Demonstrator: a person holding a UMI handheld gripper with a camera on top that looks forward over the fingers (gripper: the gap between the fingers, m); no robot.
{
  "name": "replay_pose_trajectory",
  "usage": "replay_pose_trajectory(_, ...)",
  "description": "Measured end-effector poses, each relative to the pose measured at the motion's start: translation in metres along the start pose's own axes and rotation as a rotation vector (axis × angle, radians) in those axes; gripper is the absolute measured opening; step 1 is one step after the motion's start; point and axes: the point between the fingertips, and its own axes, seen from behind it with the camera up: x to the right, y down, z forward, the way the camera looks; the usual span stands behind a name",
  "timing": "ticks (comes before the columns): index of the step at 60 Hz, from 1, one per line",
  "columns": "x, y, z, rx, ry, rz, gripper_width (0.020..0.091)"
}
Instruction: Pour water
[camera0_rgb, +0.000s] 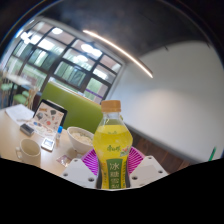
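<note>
Claw: clamped on bottle, held upright.
Cap: on.
Progress: pouring not begun; bowl waits on worktop.

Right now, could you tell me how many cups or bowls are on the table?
2: a dark cup at the table's near edge, and a white bowl beside the bottle held in the jaws. Others may be hidden behind the bottle.

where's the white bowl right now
In the gripper view, the white bowl sits on the table just left of the bottle standing between the claw fingers, with a white cup further left.
</note>
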Motion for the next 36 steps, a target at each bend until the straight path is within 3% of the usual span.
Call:
replay_pose_trajectory(5, -0.014, -0.053, -0.004, 0.054, -0.001, -0.272, 0.0315)
replay_pose_trajectory(13, -0.063, -0.086, -0.002, 0.115, 0.033, -0.851, 0.0314)
replay_pose_trajectory(25, -0.137, -0.056, 0.017, 0.204, 0.064, -1.619, 0.0316)
replay_pose_trajectory(36, -0.153, -0.032, 0.018, 0.225, 0.004, -1.815, 0.0314)
